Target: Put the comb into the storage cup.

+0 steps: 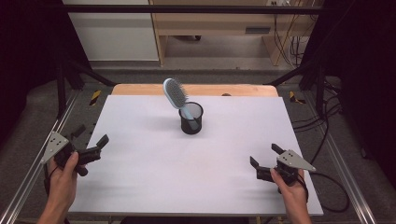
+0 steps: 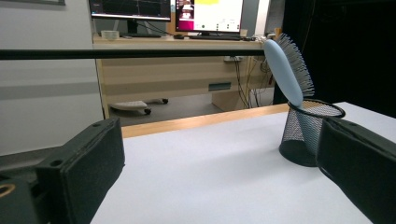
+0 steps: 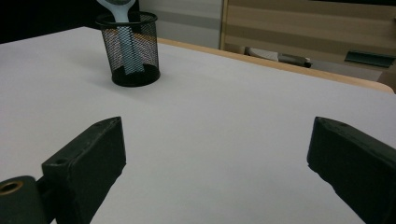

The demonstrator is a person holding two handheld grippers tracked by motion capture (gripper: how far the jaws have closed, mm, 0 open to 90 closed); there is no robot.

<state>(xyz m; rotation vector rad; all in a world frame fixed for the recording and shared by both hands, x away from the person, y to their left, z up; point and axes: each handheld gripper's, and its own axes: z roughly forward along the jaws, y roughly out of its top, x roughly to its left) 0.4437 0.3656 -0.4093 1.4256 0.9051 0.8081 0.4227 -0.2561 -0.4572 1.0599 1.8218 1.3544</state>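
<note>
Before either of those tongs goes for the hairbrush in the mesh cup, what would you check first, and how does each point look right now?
1. Left tongs open: ok, jaws spread wide.
2. Right tongs open: ok, jaws apart, nothing held.
3. Hairbrush reachable: ok, its bristle head sticks out above the mesh cup, leaning left.
4. Cup upright: ok, standing on the white table.
5. Path to the cup: ok, bare tabletop between both tongs and cup.
6. Cup staying put when the brush is lifted: cannot tell.
</note>
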